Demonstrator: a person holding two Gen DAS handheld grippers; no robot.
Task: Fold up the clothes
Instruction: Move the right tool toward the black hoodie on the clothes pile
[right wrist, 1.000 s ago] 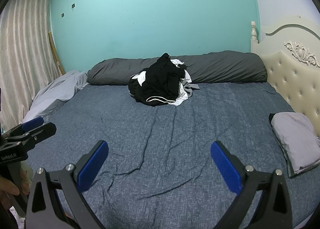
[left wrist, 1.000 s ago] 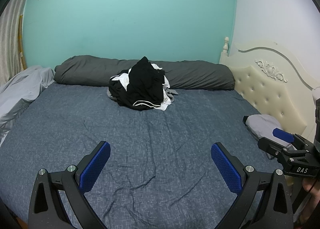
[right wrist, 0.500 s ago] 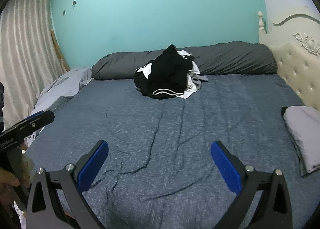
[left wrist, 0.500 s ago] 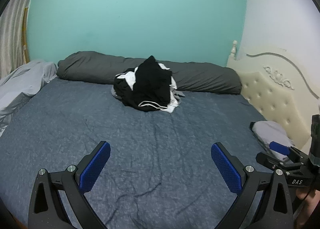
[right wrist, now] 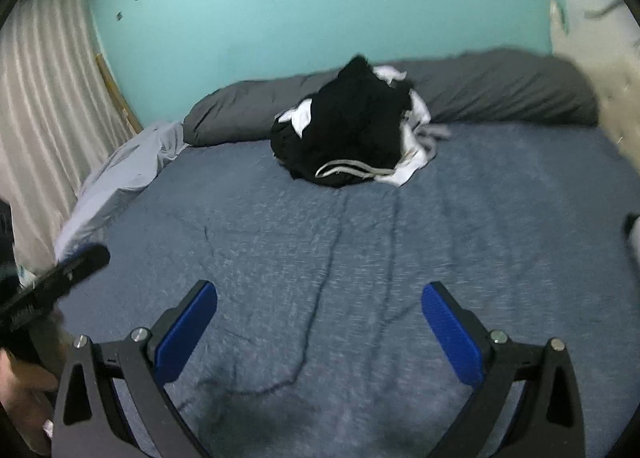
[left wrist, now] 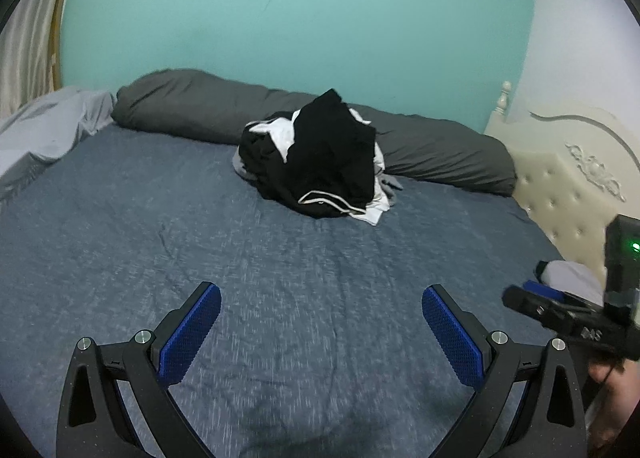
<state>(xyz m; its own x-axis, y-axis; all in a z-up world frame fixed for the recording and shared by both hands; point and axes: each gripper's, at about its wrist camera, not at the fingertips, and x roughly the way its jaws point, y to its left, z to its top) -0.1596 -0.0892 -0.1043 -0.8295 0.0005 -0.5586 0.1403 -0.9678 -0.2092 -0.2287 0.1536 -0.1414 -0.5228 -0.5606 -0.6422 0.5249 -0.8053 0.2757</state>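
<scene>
Blue bedspread (left wrist: pixel 200 226) lies bare between spread jaws and clothes pile (left wrist: pixel 320 162).

A long dark grey bolster pillow (left wrist: pixel 208 110) lies along the teal painted wall (left wrist: pixel 300 10). A cream tufted headboard (left wrist: pixel 568 198) stands right, striped beige curtains (right wrist: pixel 44 98) hang left, above a blue-grey textured bedspread (left wrist: pixel 200 226).

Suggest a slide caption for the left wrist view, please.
Open left gripper above the blue bedsheet, facing the unfolded black-and-white clothes pile; right gripper alongside.
</scene>
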